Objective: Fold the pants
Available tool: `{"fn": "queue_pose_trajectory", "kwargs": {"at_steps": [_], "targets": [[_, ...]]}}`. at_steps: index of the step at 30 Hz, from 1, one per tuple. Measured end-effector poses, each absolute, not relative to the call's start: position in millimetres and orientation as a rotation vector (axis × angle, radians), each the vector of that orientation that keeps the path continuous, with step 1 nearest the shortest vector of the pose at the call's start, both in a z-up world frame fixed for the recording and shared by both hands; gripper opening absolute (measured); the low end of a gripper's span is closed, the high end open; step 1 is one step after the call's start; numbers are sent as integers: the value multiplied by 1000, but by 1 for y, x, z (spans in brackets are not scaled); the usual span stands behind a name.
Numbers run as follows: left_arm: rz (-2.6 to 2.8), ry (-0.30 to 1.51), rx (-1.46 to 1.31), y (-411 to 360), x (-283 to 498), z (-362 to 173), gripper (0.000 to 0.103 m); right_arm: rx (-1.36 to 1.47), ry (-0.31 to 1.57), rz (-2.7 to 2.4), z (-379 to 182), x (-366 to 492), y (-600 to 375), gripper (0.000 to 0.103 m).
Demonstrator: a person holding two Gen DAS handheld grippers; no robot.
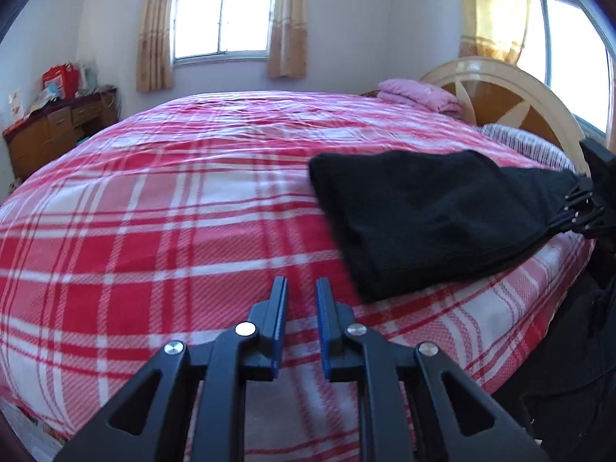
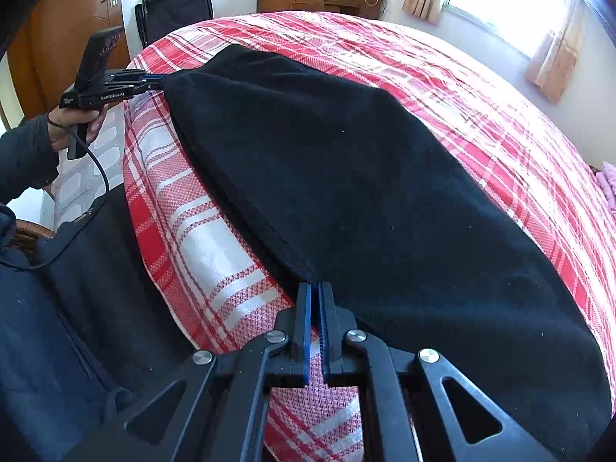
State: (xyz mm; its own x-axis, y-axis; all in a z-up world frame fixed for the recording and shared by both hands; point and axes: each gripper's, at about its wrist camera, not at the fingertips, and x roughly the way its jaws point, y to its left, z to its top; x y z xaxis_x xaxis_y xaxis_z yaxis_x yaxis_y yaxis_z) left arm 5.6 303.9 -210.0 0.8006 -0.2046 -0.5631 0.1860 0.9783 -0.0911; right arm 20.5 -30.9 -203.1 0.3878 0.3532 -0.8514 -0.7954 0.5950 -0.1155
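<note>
the black pants (image 2: 346, 173) are spread flat on the red plaid bedspread (image 1: 154, 211), along the near edge of the bed, with the far side of the bed left bare. one end of the cloth is drawn to a point and is pinched by the right gripper (image 2: 315, 292), whose jaws are pressed together on the hem at their very tips. the other end is reached by the left gripper (image 1: 301, 285), which is carried in a hand (image 2: 73, 123) out past the near edge of the bed. in its own view its jaws are set only a narrow gap apart, with nothing but bedspread seen between them and the pants corner lying just to the right of the tips. in the right wrist view the tips seem to be at that corner, and whether any cloth is caught cannot be told from there. the step in hand is judged to be the securing of both ends before the pants are lifted and folded over. it is done well if the left jaws are widened a little, slid over the corner so that every layer is taken in, and then closed fully. the right pinch looks shallow, so a deeper bite may be wanted before any pull is made. the two ends are best raised together and kept lightly taut, so that the layers are not dragged across the bedspread or bunched.
</note>
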Motion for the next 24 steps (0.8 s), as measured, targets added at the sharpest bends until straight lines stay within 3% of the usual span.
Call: {"fn": "queue_pose_trajectory", "kwargs": {"at_steps": [7, 12, 18, 21, 24], "targets": [[-124, 560, -65, 319, -6, -188, 16, -512, 935, 811, -202, 18, -40, 4], [-201, 516, -17, 278, -3, -162, 18, -517, 932, 815, -207, 14, -36, 4], [-276, 589, 57, 229, 16, -175, 19, -489, 932, 831, -206, 12, -40, 4], [-196, 675, 130, 222, 28, -197, 34, -475, 932, 819, -206, 13, -46, 4], [-208, 661, 83, 231, 27, -197, 37, -439, 933, 814, -205, 16, -53, 4]]}}
